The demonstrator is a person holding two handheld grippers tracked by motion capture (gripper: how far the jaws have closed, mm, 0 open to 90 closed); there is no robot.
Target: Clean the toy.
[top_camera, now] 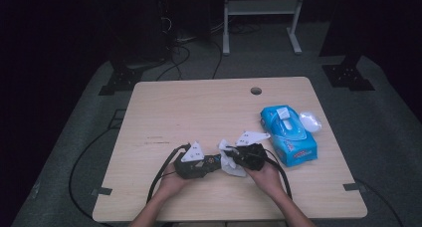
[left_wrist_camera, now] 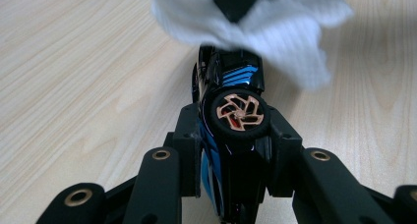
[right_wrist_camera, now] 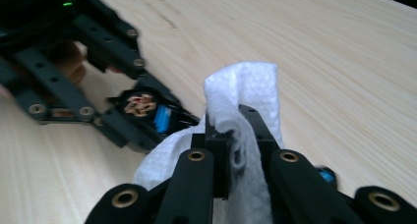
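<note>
On a pale wooden table (top_camera: pixel 199 107) with a round cable hole (top_camera: pixel 256 91) near its far edge, the work sits close to the person's side. Grey floor surrounds the table, and the room beyond is dark, with a white metal frame (top_camera: pixel 261 8) and loose cables at the back. A blue tissue pack (top_camera: pixel 288 135) lies at the right of the table, a crumpled bit of clear wrap (top_camera: pixel 310 121) just beside it.

Nearer the front edge, the left gripper (left_wrist_camera: pixel 231 150) is clamped on a black and blue toy car (left_wrist_camera: pixel 231 86), held with a copper-spoked wheel facing its camera. The right gripper (right_wrist_camera: pixel 236 135) is pinched closed on a white tissue (right_wrist_camera: pixel 246 86), which touches the car's far end. From the high view, the two grippers meet tip to tip, with the tissue (top_camera: pixel 230 162) bunched between them.

Much stays unclear: the car is hardly readable from above, its front is covered by the tissue, and its underside is cut off by the jaws. Both forearms run off the bottom edge.
</note>
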